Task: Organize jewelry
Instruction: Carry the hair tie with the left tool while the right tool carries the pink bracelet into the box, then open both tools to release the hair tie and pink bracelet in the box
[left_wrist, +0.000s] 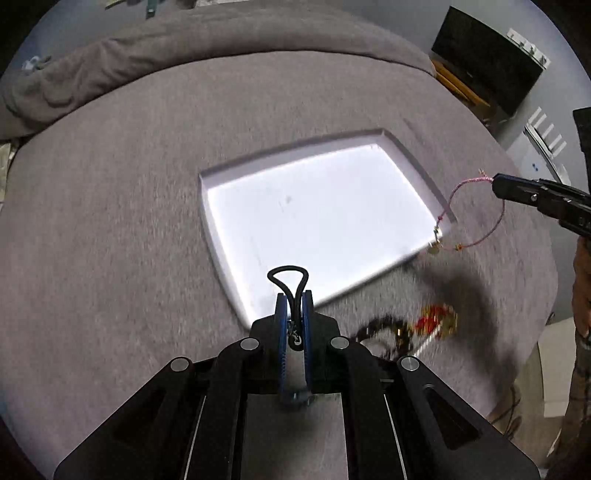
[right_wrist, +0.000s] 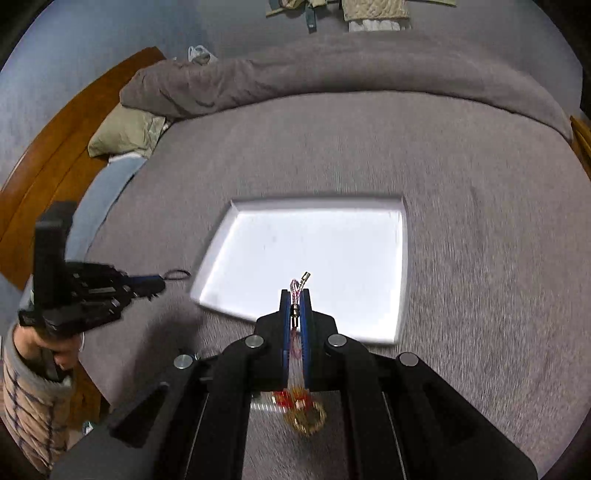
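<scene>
Both of your grippers are clamped on jewelry above the grey bed.

Your left gripper pinches one black cord, its loop standing out past the fingertips toward the single white tray just ahead. Your right gripper grips one pink string bracelet at its clasp, the loop hanging down with a gold charm lowest. A blurred heap of red and gold pieces lies under your right gripper, too smeared to count.
</scene>
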